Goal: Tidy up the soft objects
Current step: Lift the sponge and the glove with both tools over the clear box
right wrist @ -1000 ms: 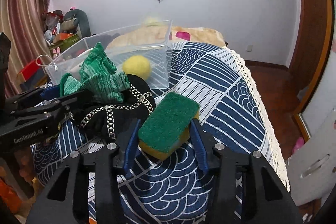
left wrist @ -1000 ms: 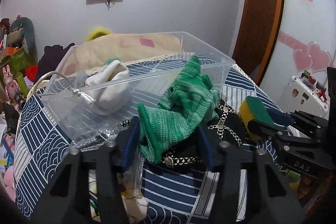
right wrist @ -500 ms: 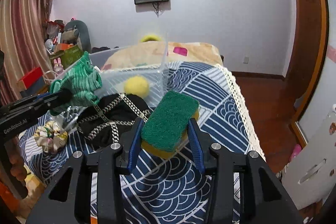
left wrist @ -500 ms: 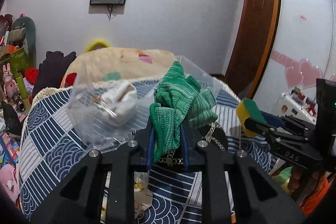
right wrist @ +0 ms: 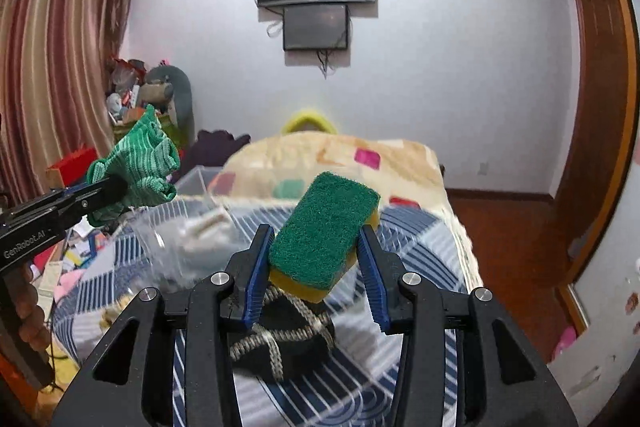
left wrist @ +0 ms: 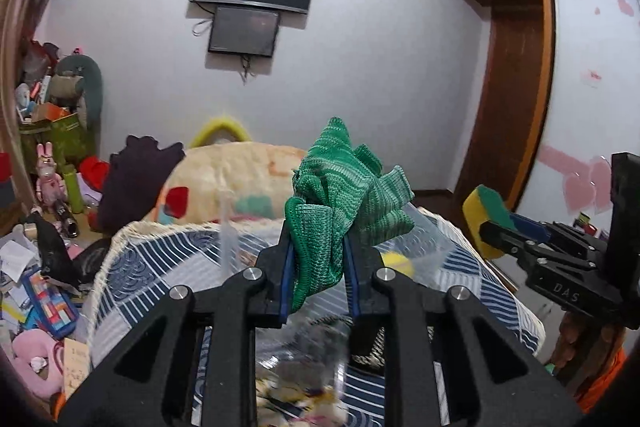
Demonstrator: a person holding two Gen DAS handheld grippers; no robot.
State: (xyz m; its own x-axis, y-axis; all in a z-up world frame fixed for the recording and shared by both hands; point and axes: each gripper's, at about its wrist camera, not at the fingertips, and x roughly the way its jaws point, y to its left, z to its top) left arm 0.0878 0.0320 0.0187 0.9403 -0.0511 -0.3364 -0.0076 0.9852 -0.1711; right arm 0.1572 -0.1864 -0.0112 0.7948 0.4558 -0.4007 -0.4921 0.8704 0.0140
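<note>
My left gripper (left wrist: 316, 239) is shut on a green knitted cloth (left wrist: 344, 195) and holds it up above the bed; the cloth also shows in the right wrist view (right wrist: 138, 163). My right gripper (right wrist: 316, 239) is shut on a green and yellow sponge (right wrist: 324, 231), also lifted; the sponge shows at the right of the left wrist view (left wrist: 484, 211). A clear plastic bin (right wrist: 200, 183) stands on the bed below, blurred. A yellow ball (left wrist: 394, 259) lies in it. A black item with chain straps (right wrist: 284, 339) lies on the bed under the sponge.
The bed has a blue and white patterned cover (right wrist: 420, 239) and a cream blanket (right wrist: 348, 163) at its far end. Toys and clutter (left wrist: 44, 227) pile up at the left. A wooden door (left wrist: 508, 99) and a wardrobe (left wrist: 592, 87) stand at the right.
Both grippers have risen well above the bed, each carrying its object. The left gripper closed on the green cloth and lifted it off the black item.
</note>
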